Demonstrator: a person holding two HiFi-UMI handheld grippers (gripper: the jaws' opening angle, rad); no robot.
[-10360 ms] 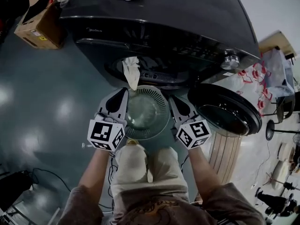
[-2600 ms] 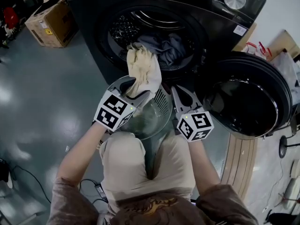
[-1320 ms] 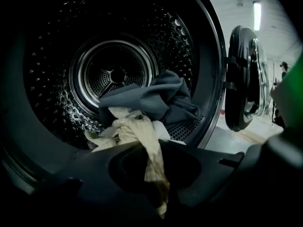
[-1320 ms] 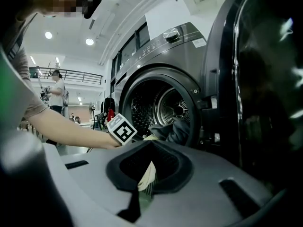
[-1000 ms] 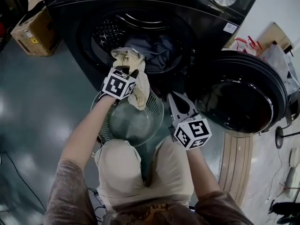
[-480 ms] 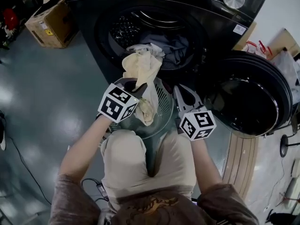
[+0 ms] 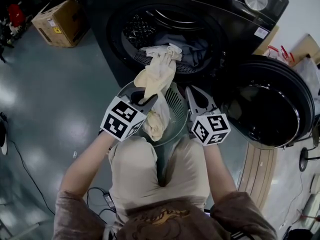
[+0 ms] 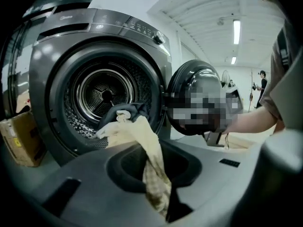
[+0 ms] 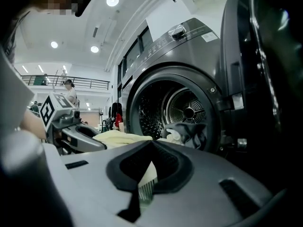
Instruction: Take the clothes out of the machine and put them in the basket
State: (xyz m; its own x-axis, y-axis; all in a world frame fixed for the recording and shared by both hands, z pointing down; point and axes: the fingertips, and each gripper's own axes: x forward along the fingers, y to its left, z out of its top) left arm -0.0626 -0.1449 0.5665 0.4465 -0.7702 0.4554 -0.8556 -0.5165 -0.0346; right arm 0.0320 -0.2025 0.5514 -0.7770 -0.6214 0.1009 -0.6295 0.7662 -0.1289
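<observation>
Seen from above, a dark front-loading machine (image 7: 235, 14) fills the 12 o'clock part of the head view. Its round door (image 7: 260, 109) hangs open at 3 o'clock. A round slatted basket (image 7: 176, 104) sits on the floor at the centre, just in front of the drum mouth and against the person's knees (image 7: 135, 169).

The left gripper (image 7: 142, 97) is at the basket's 9 o'clock rim, with its jaws narrow and clamped on a cream cloth (image 7: 159, 74). The jaws have just been opening a little, with the cloth pinched between them. From the grip, one end of the cloth runs up towards 12 o'clock and lies on the lip of the drum. The other end hangs down towards 6 o'clock into the basket.

The right gripper (image 7: 194, 91) is over the basket's 3 o'clock rim. Its jaws are drawn together at the tips, and the basket's slats show through the gap behind them. Whether they nip the rim cannot be told.

Dark clothes (image 7: 192, 46) lie inside the drum, at 1 o'clock from the cream cloth. A cardboard box (image 7: 60, 21) stands on the floor at 10 o'clock, beside the machine.
</observation>
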